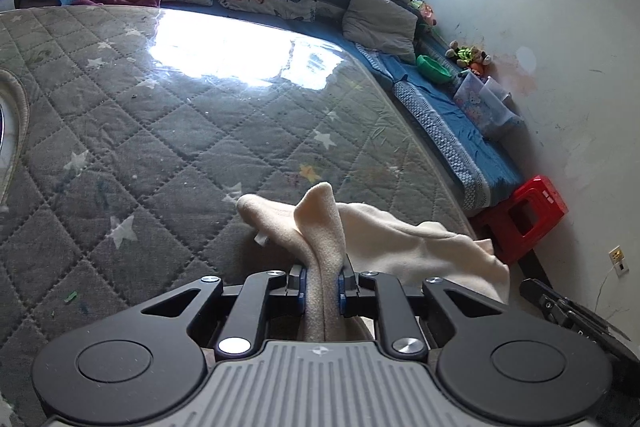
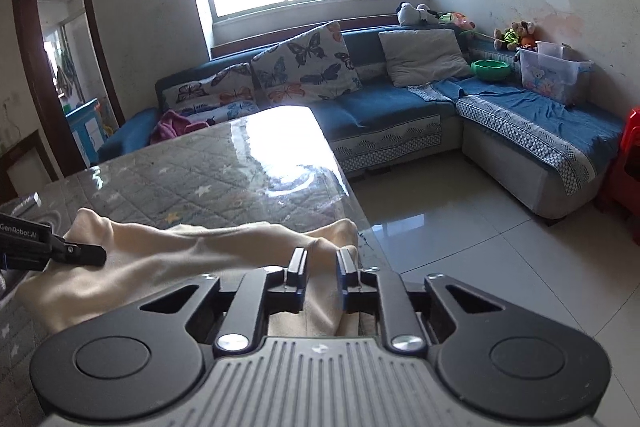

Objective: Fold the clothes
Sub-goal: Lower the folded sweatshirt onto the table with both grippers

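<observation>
Near the table's [image 2: 224, 183] right-hand edge lies the cream cloth [image 2: 168, 259], with bare quilted top stretching beyond and open floor [image 2: 472, 235] beside. Left gripper [image 1: 322, 281] is clamped on a raised fold; right gripper [image 2: 322, 267] has cloth between its jaws, pads barely parted. On the sofa [image 2: 384, 107], a clear bin [image 2: 556, 73]; contents unclear.

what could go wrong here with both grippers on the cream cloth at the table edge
1. In the right wrist view the right gripper has cloth between its jaws but a gap shows beside the fingers, so that end may slip out.
2. The left gripper pinches a thick bunched fold, so the fold could come out uneven.
3. The cloth lies at the table edge over the tiled floor; if it slips it could slide off.
</observation>
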